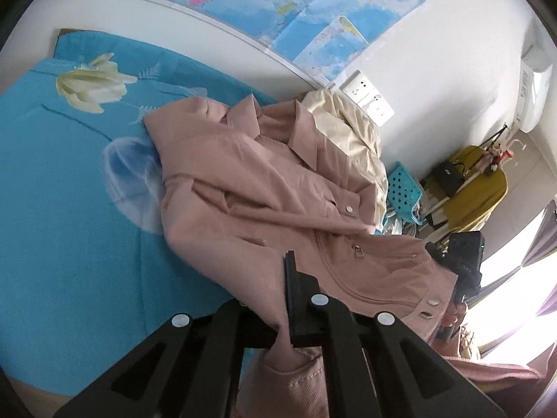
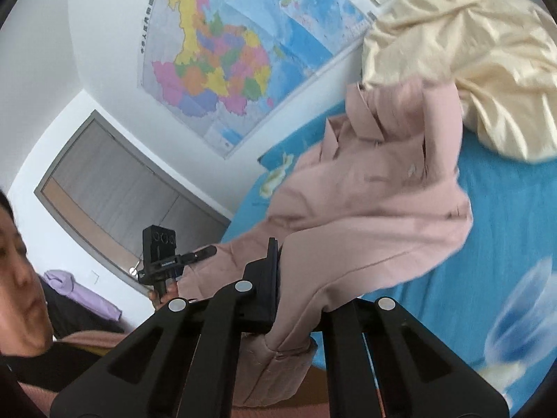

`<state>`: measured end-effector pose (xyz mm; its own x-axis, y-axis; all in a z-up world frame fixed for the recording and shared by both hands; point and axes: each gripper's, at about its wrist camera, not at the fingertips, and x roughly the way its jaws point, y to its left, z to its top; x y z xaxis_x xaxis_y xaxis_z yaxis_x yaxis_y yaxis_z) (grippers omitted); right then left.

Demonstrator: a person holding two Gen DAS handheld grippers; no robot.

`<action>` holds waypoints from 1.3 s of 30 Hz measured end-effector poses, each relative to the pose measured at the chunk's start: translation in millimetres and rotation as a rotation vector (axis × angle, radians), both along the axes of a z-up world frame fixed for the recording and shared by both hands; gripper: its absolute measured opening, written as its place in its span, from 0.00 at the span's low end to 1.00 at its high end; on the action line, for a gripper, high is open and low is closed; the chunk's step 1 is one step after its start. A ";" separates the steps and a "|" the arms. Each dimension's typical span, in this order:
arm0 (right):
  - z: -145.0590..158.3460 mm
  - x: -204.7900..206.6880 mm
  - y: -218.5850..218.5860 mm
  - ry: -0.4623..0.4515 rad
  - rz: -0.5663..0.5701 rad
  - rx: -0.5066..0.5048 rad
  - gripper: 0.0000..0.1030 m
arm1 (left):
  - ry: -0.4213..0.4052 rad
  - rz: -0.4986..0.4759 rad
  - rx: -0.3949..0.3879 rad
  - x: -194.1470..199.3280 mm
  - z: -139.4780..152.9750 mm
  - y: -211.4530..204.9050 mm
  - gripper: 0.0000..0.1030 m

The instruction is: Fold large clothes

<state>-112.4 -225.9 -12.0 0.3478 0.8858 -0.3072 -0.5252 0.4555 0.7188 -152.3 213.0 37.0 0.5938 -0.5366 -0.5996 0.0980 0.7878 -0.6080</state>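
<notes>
Two tools: the left tool (image 1: pixel 290 278) and the right tool (image 2: pixel 275 271) are each clamped on the near edge of the pink jacket (image 1: pixel 250 181).
Jacket place: it lies on the blue floral bedsheet (image 1: pixel 69 191), collar at the far end, its near edge raised off the bed by both tools.
Progress: early, by my judgement; the jacket looks rumpled and open, with no neat fold showing.
Left to do: spreading it flat, bringing in the sleeves, folding the body over.
Count: one pink jacket, one cream garment (image 2: pixel 470 52) heaped on the far side, one wall map (image 2: pixel 216 69), two tools.
</notes>
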 end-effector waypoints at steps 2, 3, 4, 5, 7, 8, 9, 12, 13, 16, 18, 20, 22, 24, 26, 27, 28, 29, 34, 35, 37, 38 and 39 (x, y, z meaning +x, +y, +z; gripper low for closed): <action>6.2 10.1 2.0 0.005 -0.004 0.009 0.05 | 0.002 0.002 0.009 10.6 8.2 1.4 0.03; 8.9 15.1 1.8 0.007 -0.011 0.008 0.05 | 0.000 0.002 0.010 15.4 12.4 2.5 0.03; 12.5 20.8 2.7 0.008 -0.015 0.009 0.05 | -0.003 0.000 0.014 18.6 15.6 4.0 0.03; 14.8 24.6 2.6 0.011 -0.014 0.014 0.05 | -0.005 0.004 0.024 24.6 21.6 5.7 0.03; 19.6 33.7 3.1 0.019 -0.027 0.012 0.06 | -0.009 0.000 0.029 34.7 28.7 9.0 0.03; 23.3 39.0 2.5 0.015 -0.034 0.015 0.06 | -0.010 0.002 0.030 39.9 31.8 10.7 0.03; 25.8 43.8 2.3 0.016 -0.042 0.020 0.06 | -0.006 0.004 0.032 45.4 34.0 12.3 0.03; 34.0 60.9 6.1 0.022 -0.063 0.021 0.06 | 0.000 0.007 0.042 62.6 41.6 17.6 0.03; 35.7 68.5 7.9 0.030 -0.068 0.023 0.06 | 0.007 0.013 0.046 69.1 44.1 19.8 0.03; 39.4 86.3 12.8 0.046 -0.080 0.019 0.06 | 0.019 0.007 0.071 85.6 52.8 22.2 0.03; 42.3 97.5 14.8 0.051 -0.084 0.023 0.07 | 0.024 0.001 0.100 96.1 57.7 22.1 0.03; 45.1 107.1 17.1 0.054 -0.086 0.023 0.07 | 0.043 0.003 0.115 109.7 59.3 23.3 0.03; 47.0 117.4 18.5 0.066 -0.097 0.021 0.07 | 0.055 -0.002 0.115 121.9 59.2 25.2 0.03; 48.4 130.0 20.4 0.075 -0.106 0.016 0.07 | 0.067 0.002 0.130 136.0 59.7 26.3 0.03; 47.6 142.5 22.3 0.094 -0.115 0.009 0.07 | 0.079 0.004 0.138 148.7 58.8 27.1 0.03; 46.3 148.1 22.8 0.102 -0.121 0.003 0.07 | 0.085 0.002 0.135 154.5 57.8 28.1 0.03; 44.4 153.8 22.7 0.119 -0.131 0.003 0.07 | 0.092 0.002 0.135 159.3 57.2 28.5 0.03; 42.4 160.6 23.0 0.132 -0.135 0.004 0.07 | 0.105 0.009 0.135 166.0 55.3 29.9 0.03; 29.5 190.1 27.1 0.175 -0.165 -0.023 0.07 | 0.158 0.017 0.142 195.7 45.1 33.3 0.03; 25.4 196.9 27.3 0.194 -0.173 -0.023 0.07 | 0.173 0.021 0.145 203.3 41.8 34.0 0.03; 20.2 206.5 27.9 0.212 -0.188 -0.029 0.07 | 0.194 0.031 0.156 214.6 36.3 34.8 0.03; 17.5 210.6 27.8 0.226 -0.197 -0.030 0.07 | 0.201 0.034 0.163 218.5 34.1 35.5 0.03; 15.8 214.3 28.1 0.231 -0.201 -0.036 0.08 | 0.215 0.040 0.171 224.0 30.6 36.4 0.03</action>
<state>101.9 -197.8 3.7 0.4325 0.7933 -0.4286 -0.2462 0.5612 0.7902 71.7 249.4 67.6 0.4622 -0.3951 -0.7939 -0.0522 0.8816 -0.4691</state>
